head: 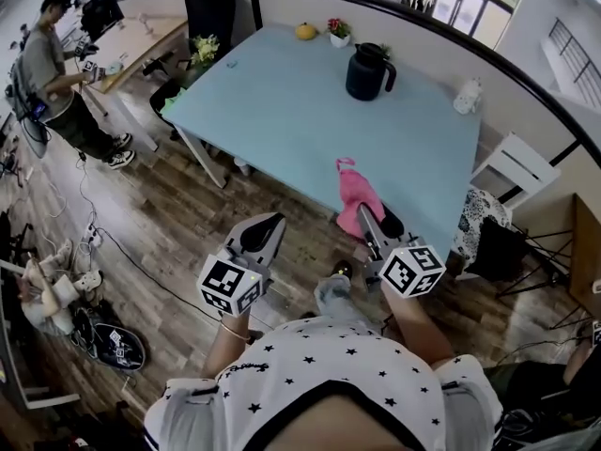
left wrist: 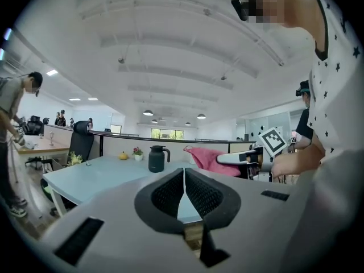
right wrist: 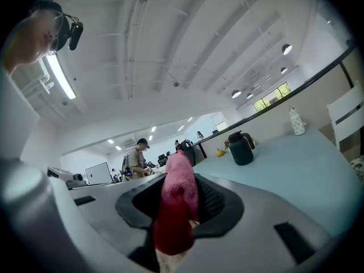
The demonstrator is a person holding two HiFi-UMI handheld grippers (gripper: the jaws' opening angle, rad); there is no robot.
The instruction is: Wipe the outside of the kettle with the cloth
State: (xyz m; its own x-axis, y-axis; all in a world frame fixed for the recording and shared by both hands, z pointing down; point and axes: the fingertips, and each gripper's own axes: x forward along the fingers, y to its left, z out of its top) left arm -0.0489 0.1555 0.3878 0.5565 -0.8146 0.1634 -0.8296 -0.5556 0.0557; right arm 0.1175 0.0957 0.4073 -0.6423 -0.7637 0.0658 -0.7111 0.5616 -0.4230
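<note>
Cloth point(head: 357, 195): clamped in your right gripper point(head: 364, 216) over the tabletop's point(head: 282, 120) near edge, ready for wiping. Left gripper point(head: 269, 225): jaws together, empty, probably spare for steadying. Kettle point(head: 368, 71): upright at the far side, well apart.

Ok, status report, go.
Left tool shut, empty. Right tool shut on pink cloth, near edge of table. Kettle upright at far side, untouched. Nothing between them.
</note>
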